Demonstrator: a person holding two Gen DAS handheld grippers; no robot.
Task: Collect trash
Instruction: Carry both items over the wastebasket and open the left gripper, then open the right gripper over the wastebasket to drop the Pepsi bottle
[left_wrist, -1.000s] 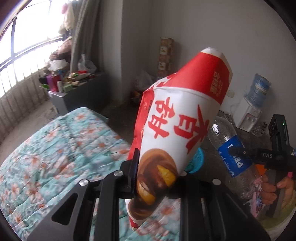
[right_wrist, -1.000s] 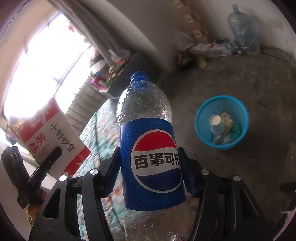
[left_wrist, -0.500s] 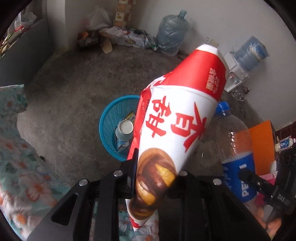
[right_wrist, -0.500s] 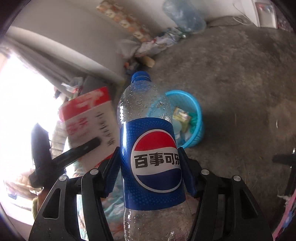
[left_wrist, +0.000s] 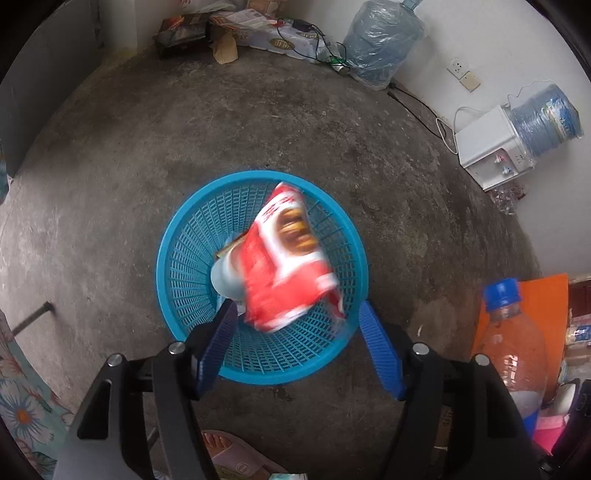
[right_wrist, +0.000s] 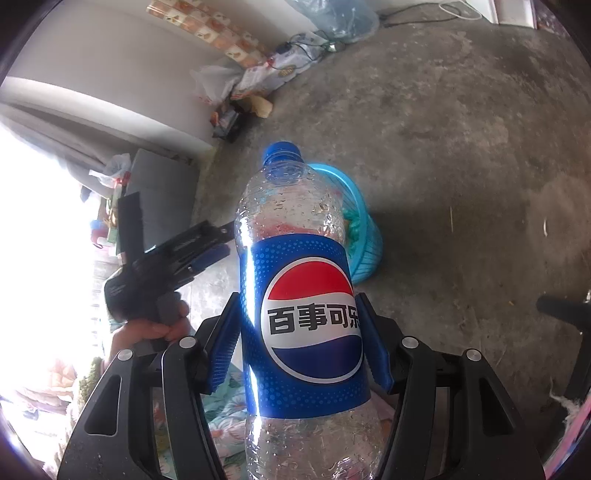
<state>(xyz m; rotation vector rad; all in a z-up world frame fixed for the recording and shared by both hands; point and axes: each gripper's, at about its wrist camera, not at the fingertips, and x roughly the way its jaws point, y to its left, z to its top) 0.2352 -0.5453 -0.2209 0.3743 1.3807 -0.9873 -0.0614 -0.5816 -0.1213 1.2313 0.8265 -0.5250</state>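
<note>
My left gripper (left_wrist: 299, 314) is open above a blue mesh trash basket (left_wrist: 177, 258) on the concrete floor. A red and white snack bag (left_wrist: 288, 273) is blurred in mid-air over the basket's mouth, free of the blue pads (left_wrist: 376, 350). A paper cup (left_wrist: 225, 280) lies inside the basket. My right gripper (right_wrist: 295, 332) is shut on an empty Pepsi bottle (right_wrist: 306, 325), held upright; the bottle also shows at the right of the left wrist view (left_wrist: 513, 347). The basket (right_wrist: 362, 243) sits behind the bottle.
A water dispenser (left_wrist: 491, 147) and a large water jug (left_wrist: 380, 40) stand by the far wall, with boxes and bags (left_wrist: 236, 26) beside them. A floral bedspread (left_wrist: 14, 391) is at left. An orange board (left_wrist: 532, 302) is at right. A slipper (left_wrist: 236, 461) lies below.
My left gripper has opened and let go of the snack bag, which now falls toward the basket. The view swung from the bed down over the basket. The right gripper still holds the bottle.
</note>
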